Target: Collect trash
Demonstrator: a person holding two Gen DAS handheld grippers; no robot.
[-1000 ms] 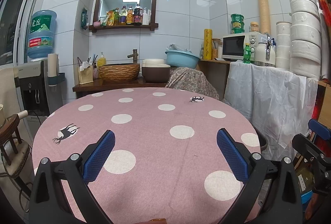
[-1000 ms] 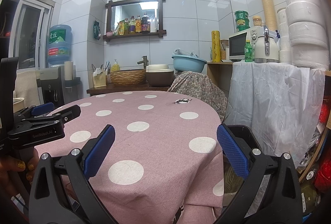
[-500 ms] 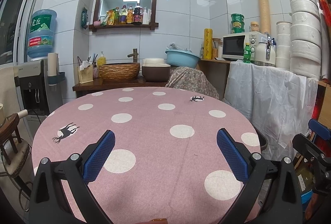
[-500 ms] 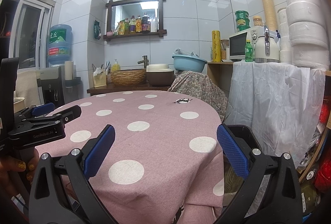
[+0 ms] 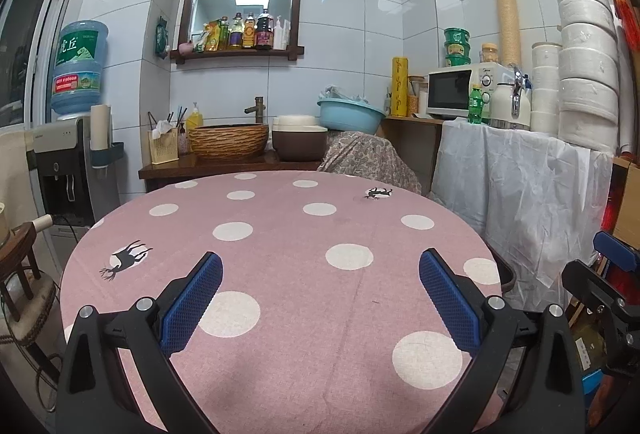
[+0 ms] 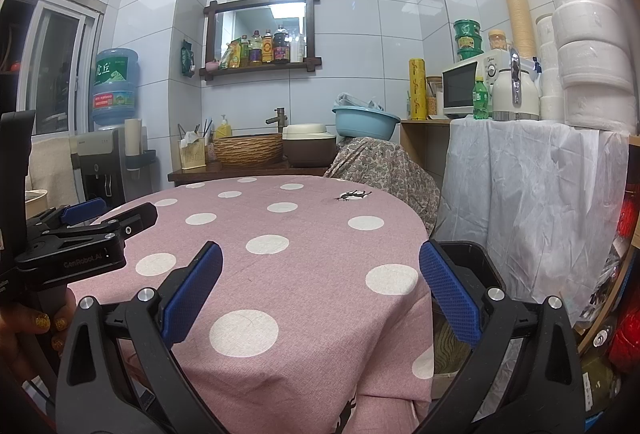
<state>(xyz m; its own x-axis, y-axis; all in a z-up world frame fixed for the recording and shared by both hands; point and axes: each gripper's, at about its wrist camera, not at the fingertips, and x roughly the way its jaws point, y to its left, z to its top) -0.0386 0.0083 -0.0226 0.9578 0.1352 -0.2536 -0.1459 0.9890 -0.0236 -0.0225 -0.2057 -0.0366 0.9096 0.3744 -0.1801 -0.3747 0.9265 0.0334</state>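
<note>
**Apparently No Trash on the Cloth**

Noted a water dispenser [image 5: 60, 161] far left, well apart from the work. Found the left gripper [image 5: 320, 298] poised over the near edge of the round table [image 5: 280, 234], blue pads spread wide, nothing between them. Scanned the pink dotted cloth from rim to rim: spotted no scrap, wrapper or cup, only printed dots and deer. Found the right gripper [image 6: 320, 294] at the table's right edge, likewise spread wide and empty. Made out a black bin [image 6: 476, 262] low down, tucked against the table's right side, just ahead of that gripper's right-hand finger. Judged the right hand the nearer to it. Could not tell where any trash lay, nor its long axis; probably out of frame.
</note>
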